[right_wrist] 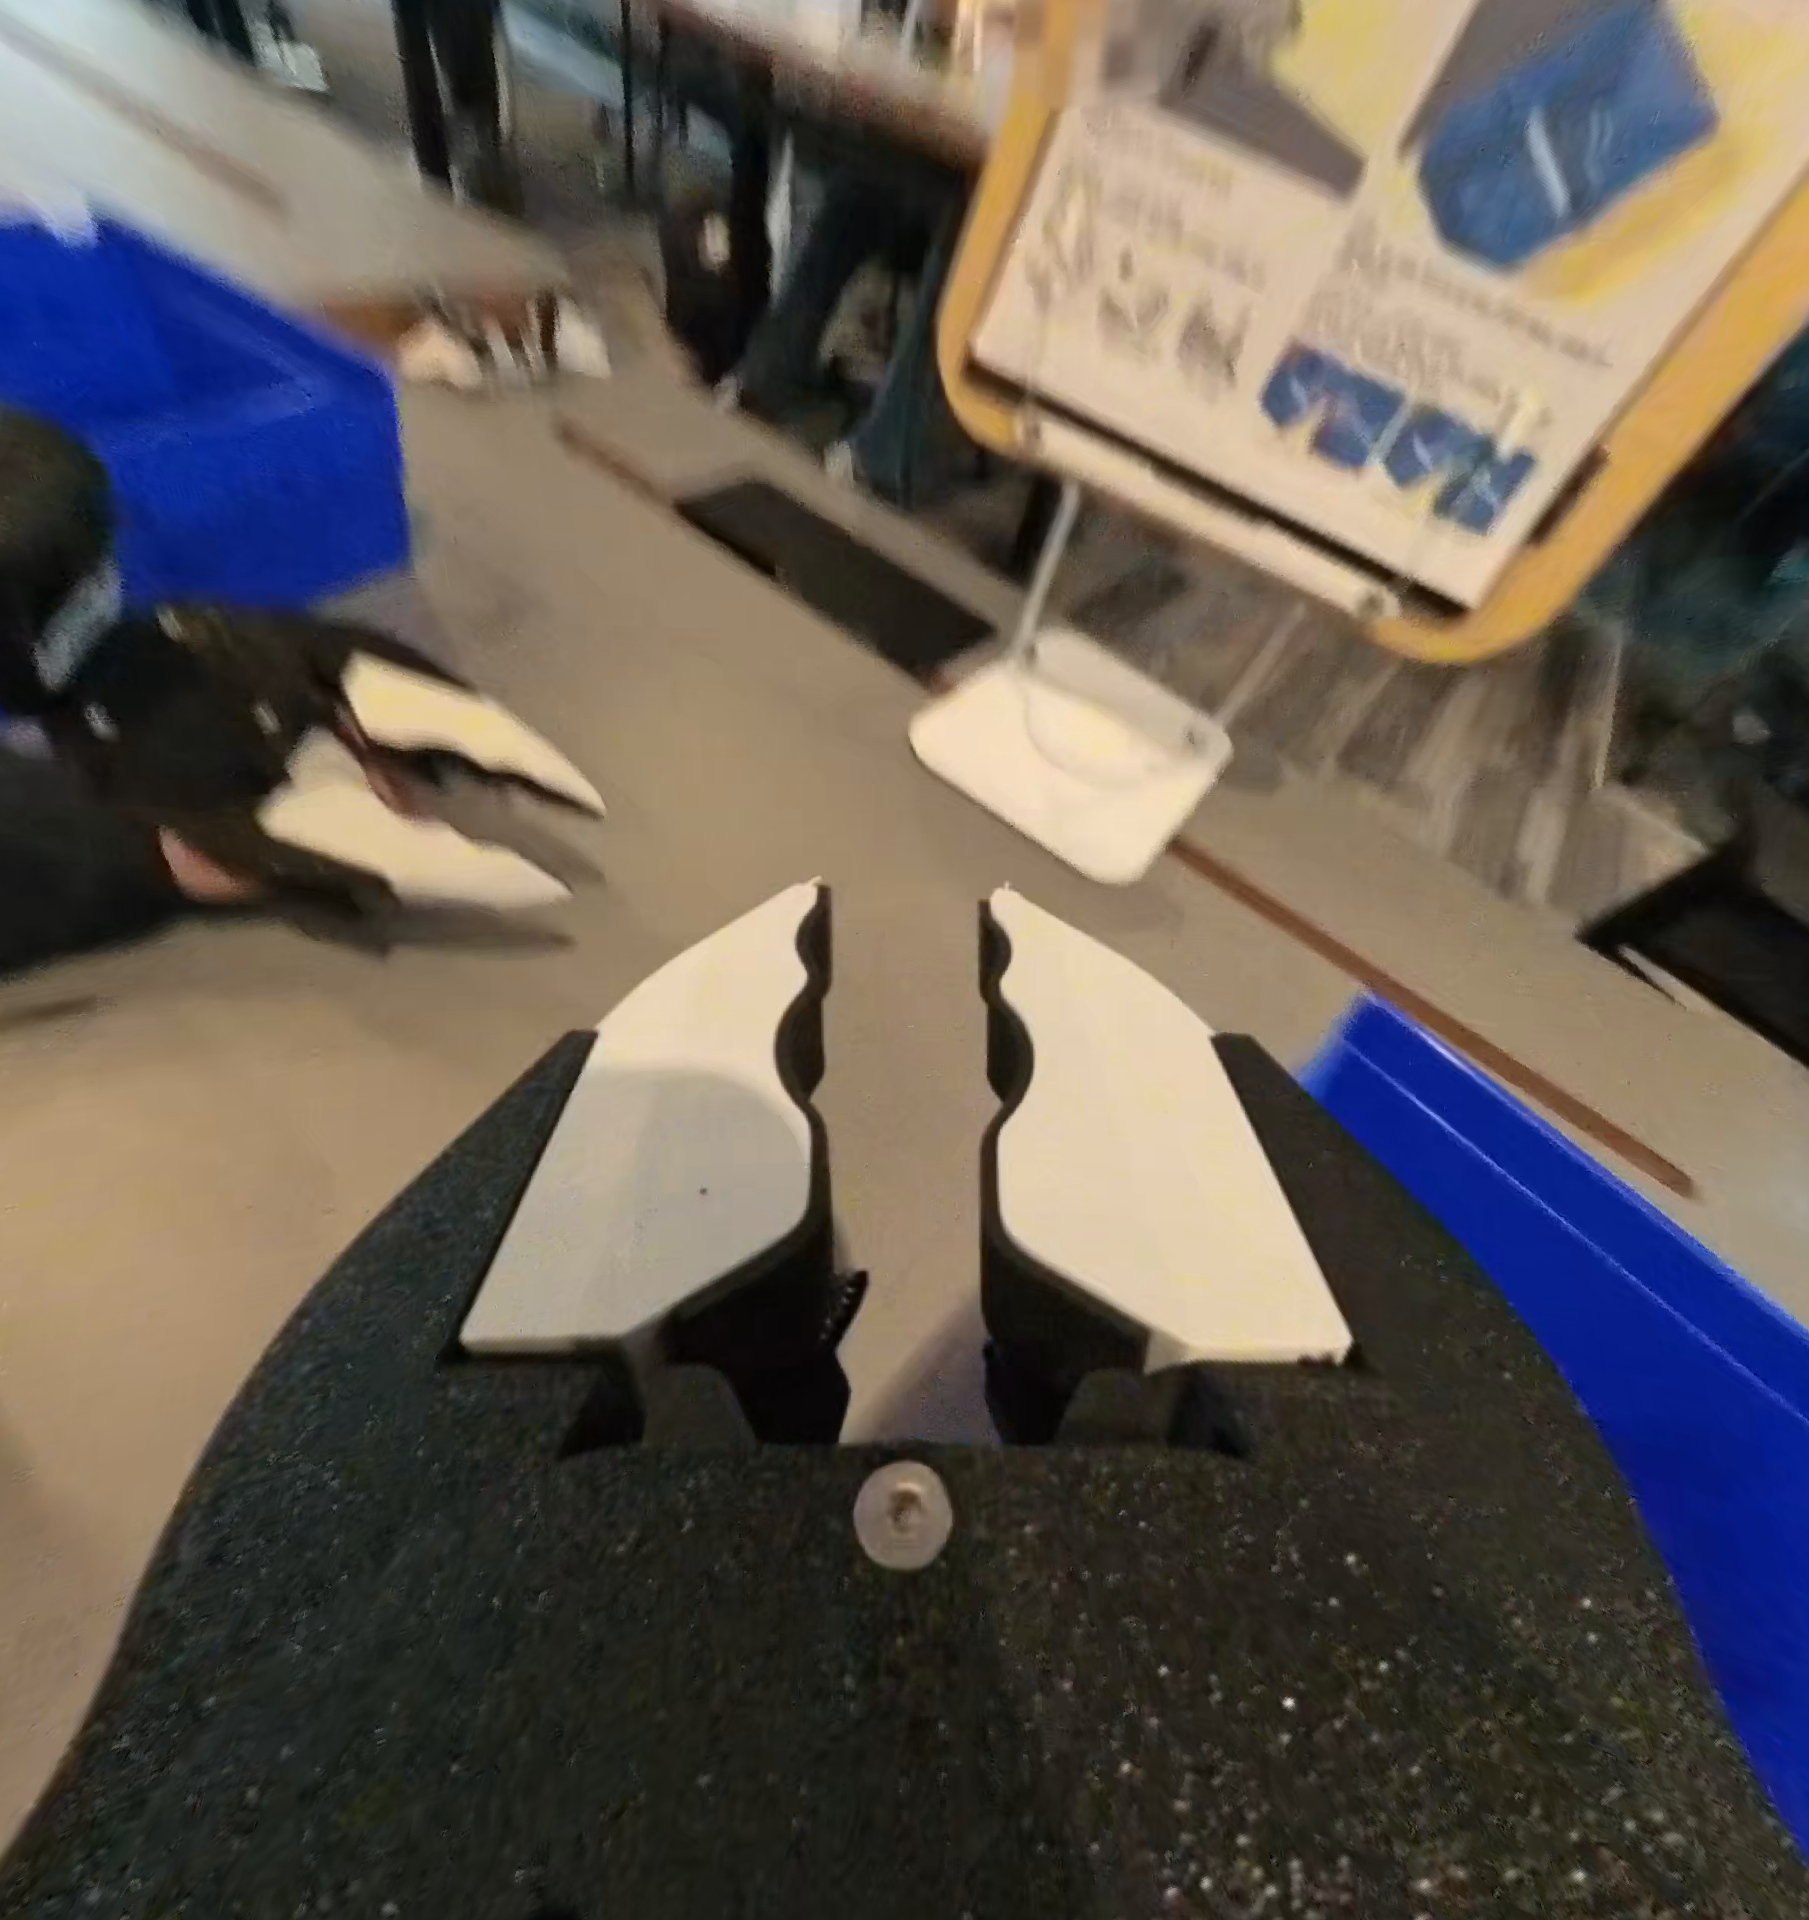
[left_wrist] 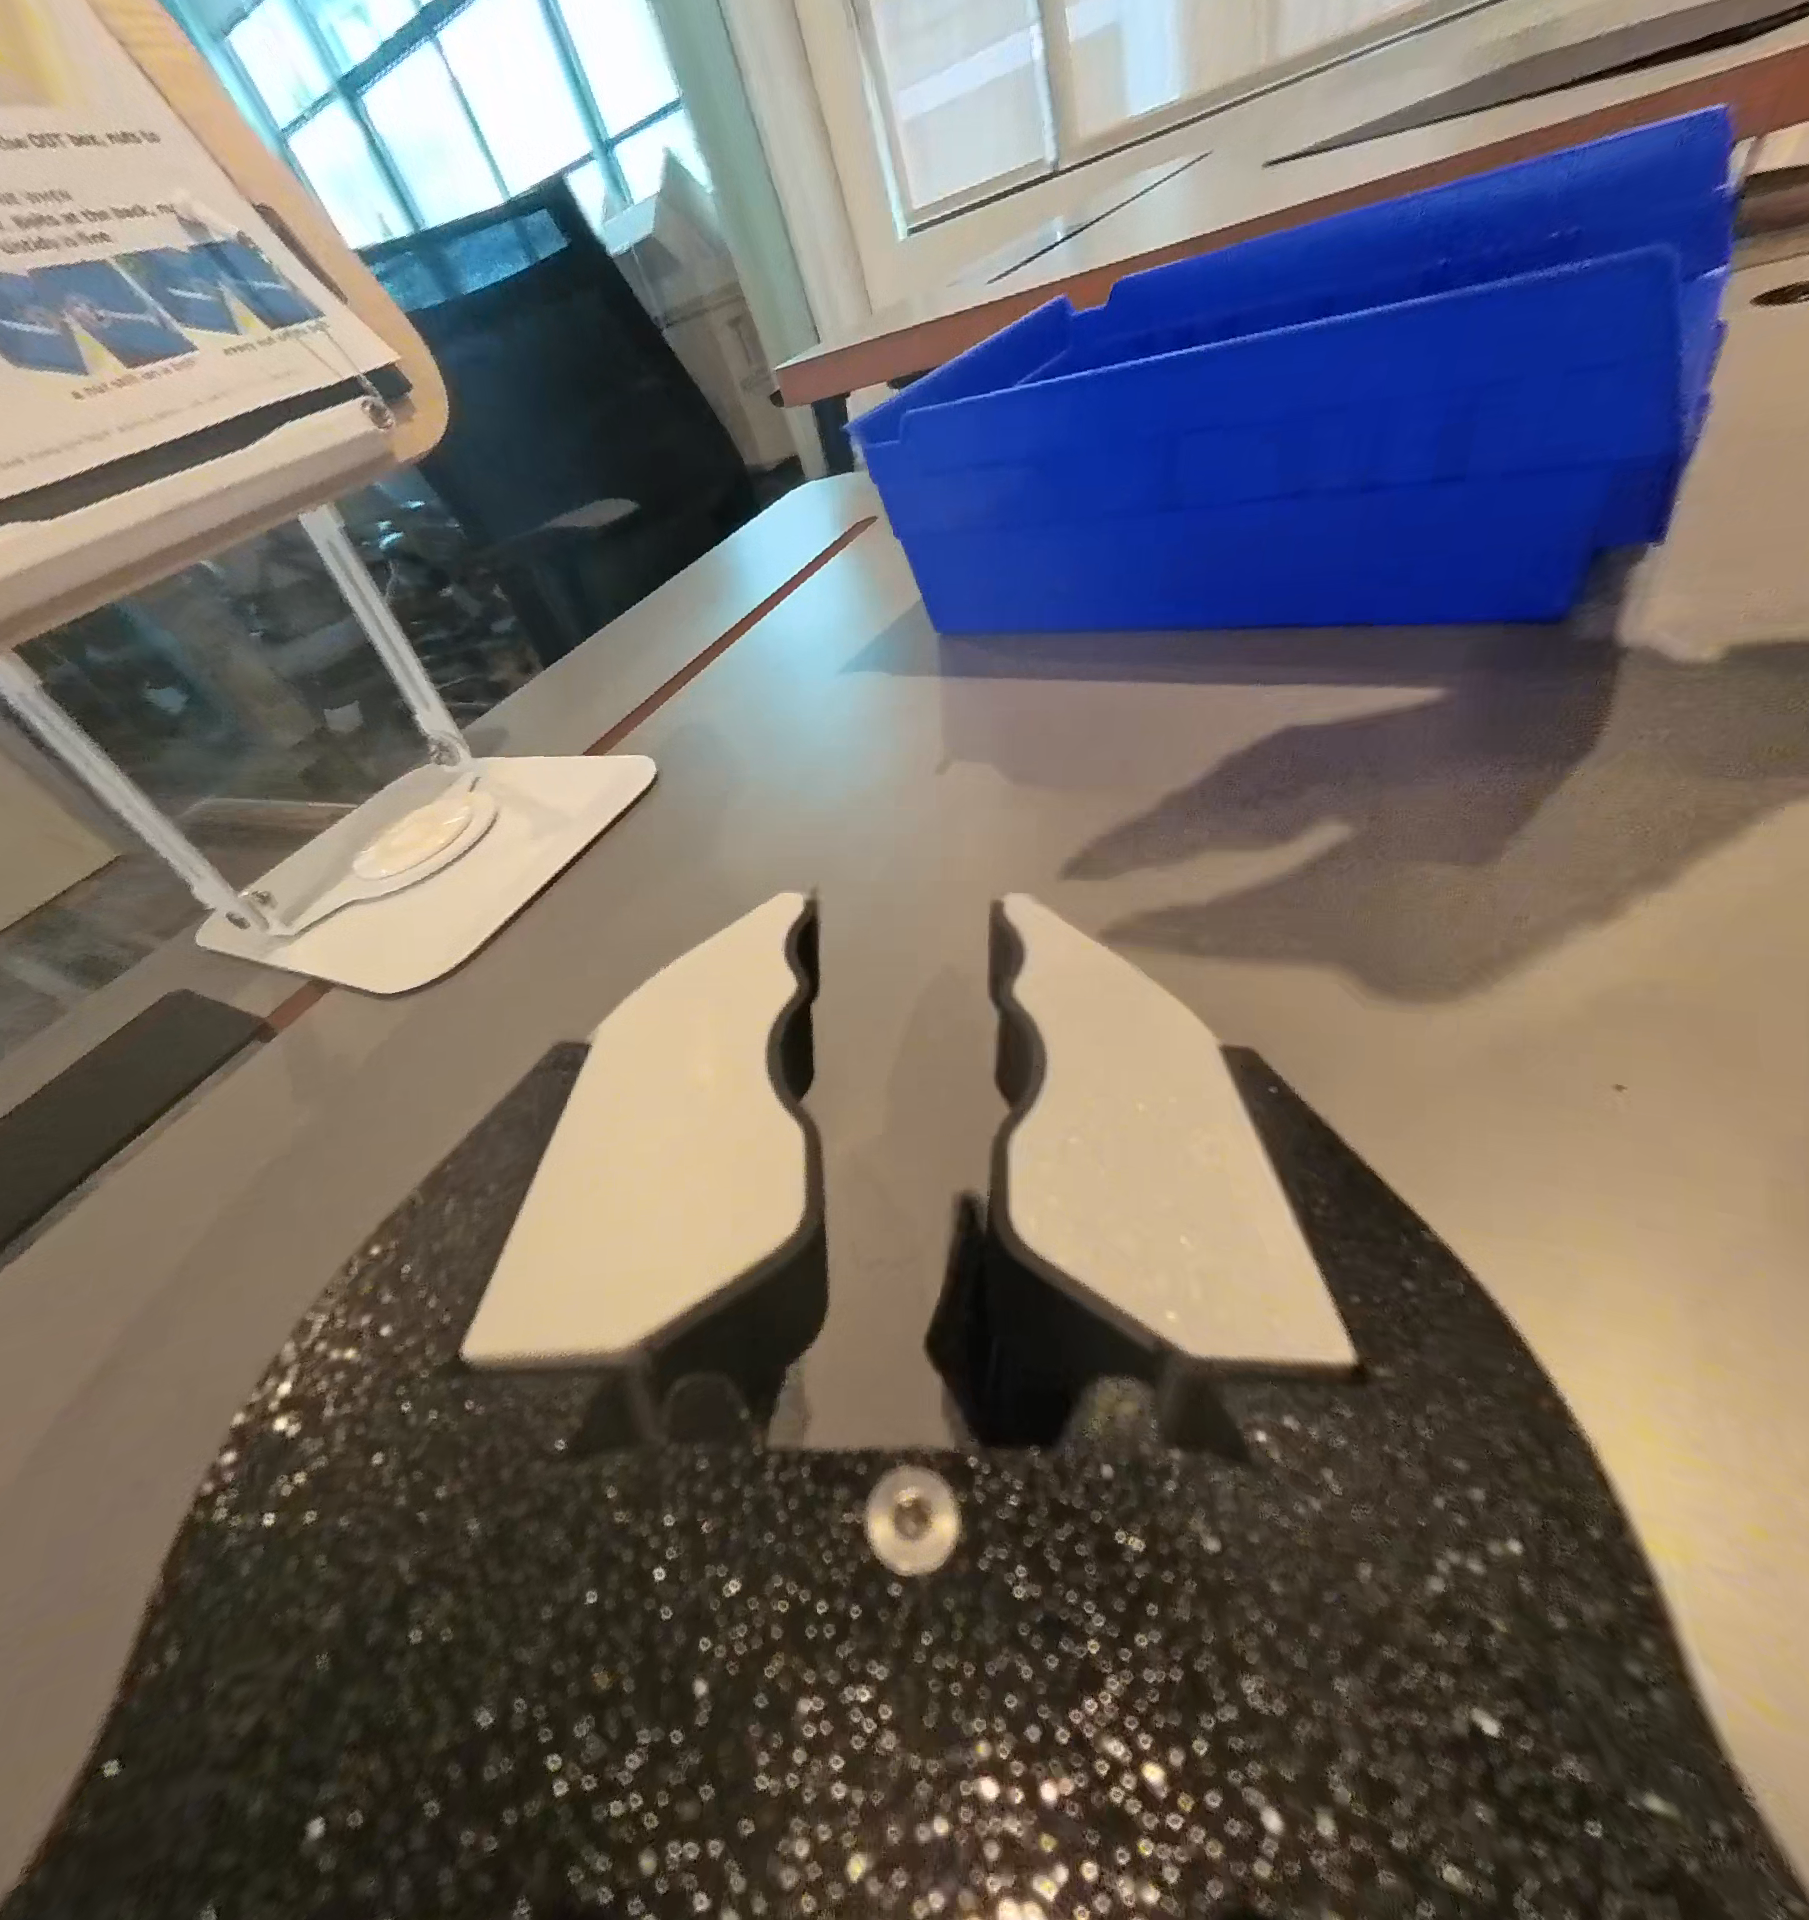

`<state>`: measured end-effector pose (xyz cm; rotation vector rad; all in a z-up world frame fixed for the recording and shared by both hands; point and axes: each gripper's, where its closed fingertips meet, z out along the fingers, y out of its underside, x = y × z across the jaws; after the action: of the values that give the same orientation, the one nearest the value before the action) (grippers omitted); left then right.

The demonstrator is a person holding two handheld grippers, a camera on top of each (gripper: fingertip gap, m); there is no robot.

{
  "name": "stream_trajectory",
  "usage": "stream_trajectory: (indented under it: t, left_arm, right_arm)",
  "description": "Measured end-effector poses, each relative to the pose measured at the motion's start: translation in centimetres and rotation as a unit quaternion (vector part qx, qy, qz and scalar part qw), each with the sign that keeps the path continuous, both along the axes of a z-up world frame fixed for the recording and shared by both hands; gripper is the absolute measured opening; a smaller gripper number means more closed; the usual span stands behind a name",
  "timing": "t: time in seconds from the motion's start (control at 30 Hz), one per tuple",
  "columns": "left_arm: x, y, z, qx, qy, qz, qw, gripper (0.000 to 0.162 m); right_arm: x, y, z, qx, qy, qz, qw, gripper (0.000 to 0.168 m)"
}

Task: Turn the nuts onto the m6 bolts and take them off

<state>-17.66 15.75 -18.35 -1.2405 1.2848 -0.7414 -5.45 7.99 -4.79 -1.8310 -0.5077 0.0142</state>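
No nuts or bolts show in either view. My left gripper (left_wrist: 902, 914) is open and empty, held low over the grey table (left_wrist: 1399, 1143). A blue bin (left_wrist: 1295, 457) stands ahead of it to the right; its inside is hidden. My right gripper (right_wrist: 902, 902) is open and empty above the same table (right_wrist: 671, 727). The left gripper also shows in the right wrist view (right_wrist: 578, 842), at the left, open, with a second blue bin (right_wrist: 204, 416) behind it. Another blue bin's rim (right_wrist: 1606, 1247) lies close at the right of my right gripper.
A sign stand with a printed sheet (left_wrist: 131, 312) rests on a white base plate (left_wrist: 443, 862) at the table's left edge; it also shows in the right wrist view (right_wrist: 1295, 312). Another table (left_wrist: 1191, 260) and windows lie beyond. A person's sleeve (right_wrist: 38, 852) is at the left. Some 20 centimeters of space lies between my two pairs of fingers.
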Motion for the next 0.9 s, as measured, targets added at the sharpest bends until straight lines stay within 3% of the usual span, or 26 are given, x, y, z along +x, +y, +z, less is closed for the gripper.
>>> stream_trajectory:
  t: [0.13, 0.3, 0.63, 0.8, 0.9]
  left_arm:
    - [-0.2, 1.4, -0.9, 0.011, 0.034, 0.055, 0.998, 0.02]
    - [-0.5, 2.0, -1.0, 0.013, 0.04, 0.075, 0.996, 0.017]
    - [-0.6, 2.3, -1.0, 0.005, 0.04, 0.082, 0.996, 0.013]
    - [-1.2, 2.7, -0.4, -0.027, 0.015, 0.086, 0.996, 0.017]
    - [-2.7, 2.9, 1.9, -0.044, 0.003, 0.11, 0.993, 0.025]
  right_arm:
    - [-5.1, 4.0, -2.2, 0.074, 0.104, 0.029, 0.991, 0.013]
    - [-3.5, 8.6, -7.4, 0.109, 0.119, -0.062, 0.985, 0.006]
    - [-3.5, 8.6, -11.0, 0.145, 0.088, -0.086, 0.982, 0.0]
    - [-4.0, 8.4, -10.8, 0.177, 0.052, -0.08, 0.98, 0.0]
    - [-4.7, 8.1, -10.5, 0.196, 0.043, -0.062, 0.978, 0.0]
